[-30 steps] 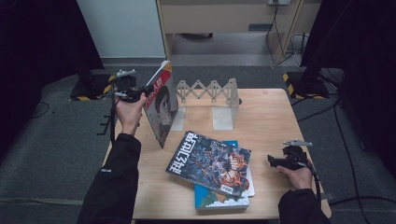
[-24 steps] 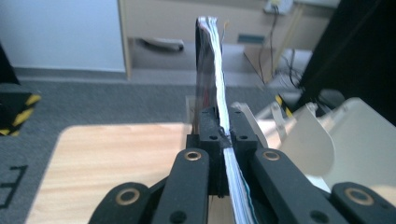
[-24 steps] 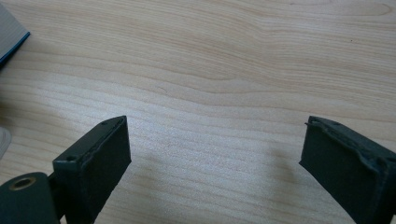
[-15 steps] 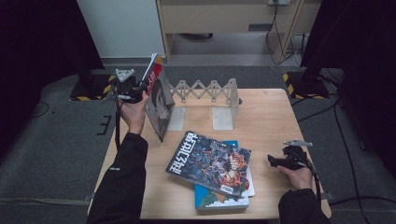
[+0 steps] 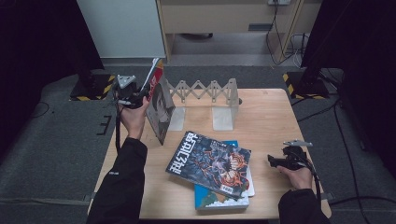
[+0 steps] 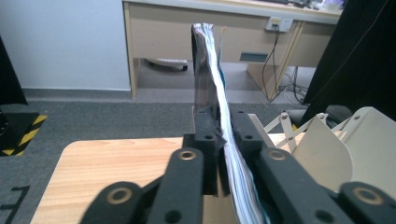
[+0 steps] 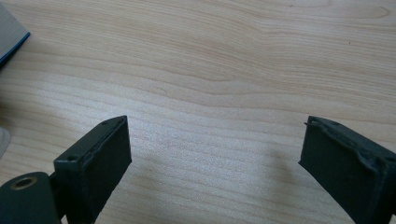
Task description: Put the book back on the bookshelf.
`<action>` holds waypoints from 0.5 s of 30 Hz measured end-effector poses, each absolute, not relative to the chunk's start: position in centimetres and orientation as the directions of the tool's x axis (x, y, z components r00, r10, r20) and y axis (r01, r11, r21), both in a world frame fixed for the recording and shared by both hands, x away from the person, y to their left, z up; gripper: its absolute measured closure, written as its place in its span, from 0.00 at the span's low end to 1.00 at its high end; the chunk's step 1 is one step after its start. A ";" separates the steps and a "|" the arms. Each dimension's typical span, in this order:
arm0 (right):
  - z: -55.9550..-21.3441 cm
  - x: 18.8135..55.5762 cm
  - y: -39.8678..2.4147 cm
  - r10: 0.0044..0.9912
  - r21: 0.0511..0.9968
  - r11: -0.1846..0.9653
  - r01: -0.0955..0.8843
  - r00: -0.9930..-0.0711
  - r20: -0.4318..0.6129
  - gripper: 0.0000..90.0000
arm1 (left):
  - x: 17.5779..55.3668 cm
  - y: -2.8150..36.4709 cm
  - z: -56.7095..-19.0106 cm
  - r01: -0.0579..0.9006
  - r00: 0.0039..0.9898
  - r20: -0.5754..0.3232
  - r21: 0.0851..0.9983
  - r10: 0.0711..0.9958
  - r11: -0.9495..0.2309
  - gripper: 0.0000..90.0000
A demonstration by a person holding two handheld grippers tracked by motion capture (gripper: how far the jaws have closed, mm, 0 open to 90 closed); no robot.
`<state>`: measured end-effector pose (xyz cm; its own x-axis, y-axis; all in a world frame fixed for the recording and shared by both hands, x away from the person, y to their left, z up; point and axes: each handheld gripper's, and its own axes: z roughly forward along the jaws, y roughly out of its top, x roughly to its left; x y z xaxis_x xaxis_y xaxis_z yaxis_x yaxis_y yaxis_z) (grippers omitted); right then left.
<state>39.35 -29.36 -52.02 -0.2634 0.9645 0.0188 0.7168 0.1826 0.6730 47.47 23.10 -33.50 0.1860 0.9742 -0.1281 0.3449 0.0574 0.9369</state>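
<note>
At the upper left of the high view we see the left gripper (image 5: 140,96), raised in the person's left hand (image 5: 133,116) above the left edge of the light wooden table (image 5: 266,116). Its jaws are clamped on the spine edge of an upright magazine with a red and dark cover (image 5: 159,105), which stands tilted, its lower corner near the tabletop. Just to the right of that magazine stands a beige expandable accordion book rack with two flat end plates (image 5: 210,100), at the table's far middle.

The left gripper view adds what the high view cannot: both black jaws pinch the magazine (image 6: 212,93) edge-on at the centre of the frame, its layered page edges rising to the top, and the rack's pale plates (image 6: 327,154) sit at the lower right.

Lower centre in the high view, a dark science-fiction magazine with white characters (image 5: 210,163) lies flat and askew on a blue book (image 5: 219,200).

At the lower right of the high view, the right gripper (image 5: 275,161) rests low over the table in the person's right hand (image 5: 299,175), well apart from the stack. In the right gripper view its jaws stand wide apart over bare wood grain (image 7: 224,84), holding nothing, with a blue-edged corner (image 7: 11,37) at the upper left.
</note>
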 end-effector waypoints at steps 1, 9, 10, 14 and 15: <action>-52.0 39.4 -29.4 0.965 0.673 0.183 0.717 -0.263 0.019 0.10 | 47.3 23.2 -33.5 0.340 0.192 -0.128 0.939 0.973 0.057 0.90; -51.9 39.3 -29.4 0.966 0.682 0.172 0.711 -0.257 0.025 0.10 | 45.7 24.3 -32.9 0.287 0.272 -0.171 0.954 0.947 0.090 0.65; -51.9 39.3 -29.4 0.966 0.682 0.172 0.711 -0.258 0.025 0.10 | 45.4 24.4 -32.7 0.270 0.278 -0.160 0.959 0.947 0.083 0.62; -51.6 39.3 -29.2 0.968 0.695 0.158 0.701 -0.251 0.033 0.10 | 44.1 25.0 -32.2 0.210 0.280 -0.138 0.974 0.950 0.080 0.48; -51.4 39.3 -29.2 0.967 0.698 0.151 0.700 -0.250 0.042 0.10 | 43.7 25.2 -32.1 0.206 0.280 -0.135 0.975 0.950 0.078 0.45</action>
<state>39.32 -29.24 -51.43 -0.2503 0.9673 0.0416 0.7003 0.1512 0.6977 43.71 25.23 -32.12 0.2800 0.9504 -0.1353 0.2060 0.0781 0.9754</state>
